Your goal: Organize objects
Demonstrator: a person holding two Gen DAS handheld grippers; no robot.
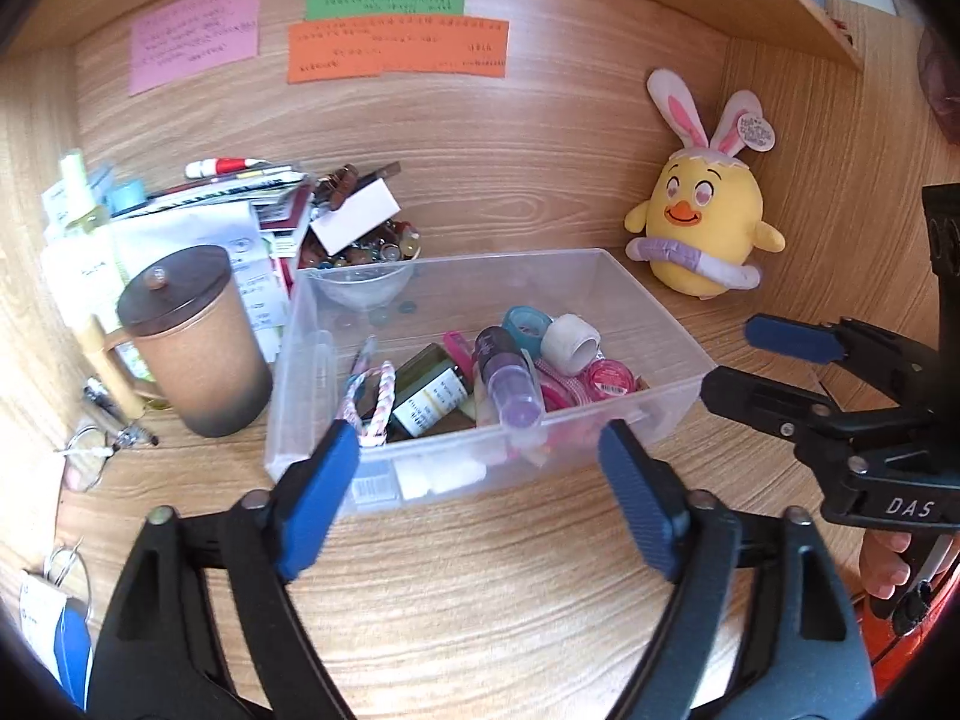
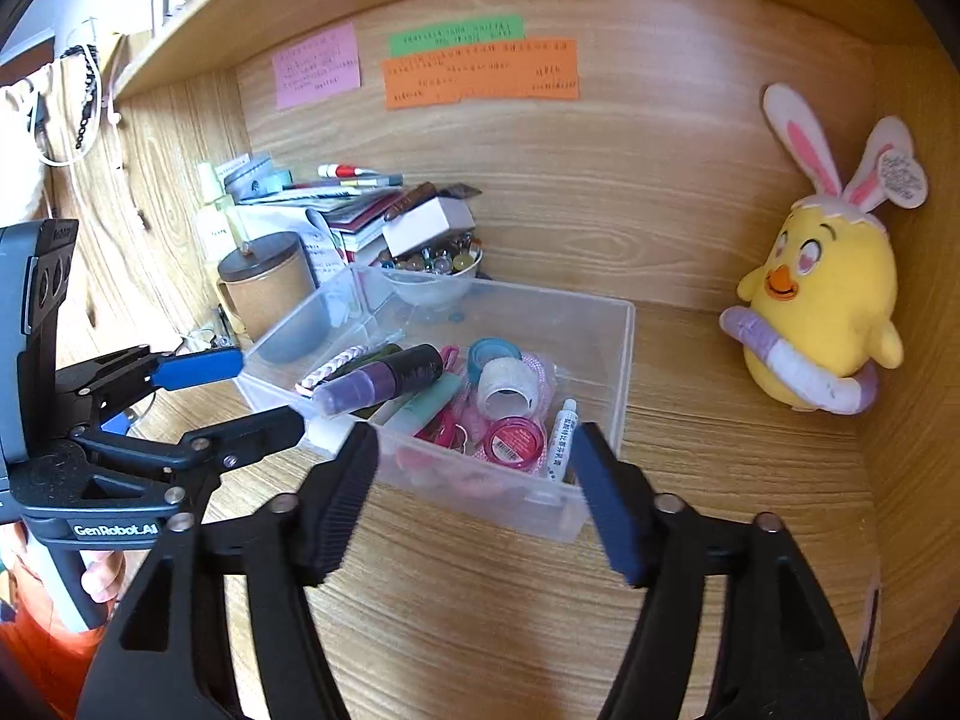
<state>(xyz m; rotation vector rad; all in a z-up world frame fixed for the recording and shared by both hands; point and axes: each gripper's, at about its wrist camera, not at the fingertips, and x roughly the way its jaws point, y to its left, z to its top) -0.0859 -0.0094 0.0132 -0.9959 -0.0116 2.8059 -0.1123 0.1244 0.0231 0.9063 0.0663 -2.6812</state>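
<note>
left gripper (image 1: 480,468) jaws wide, nothing btwn the blue pads, just short of the clear plastic bin (image 1: 648,306) near wall. right gripper (image 2: 474,480) also spread, empty, at bin's near right corner. bin sits on wooden desk (image 1: 480,600), holds purple bottle (image 1: 510,384), tape rolls, pink jar (image 2: 515,443), small tube. brown lidded mug (image 1: 192,342) left of bin, yellow chick plush (image 1: 702,228) to the right.

Table (image 1: 480,588): wood-grain finish, smooth, low sheen.
Bin (image 1: 636,294): clear plastic, glossy.
Chick (image 1: 702,222): plush cloth, matt.
Notes (image 1: 396,48): coloured paper, matt.
Mug (image 1: 198,354): matt, rough-looking body; dark smooth lid.
Tape roll (image 1: 570,345): white, cloth-like.
Fingers (image 1: 318,504): black plastic, ribbed blue pads.
</note>
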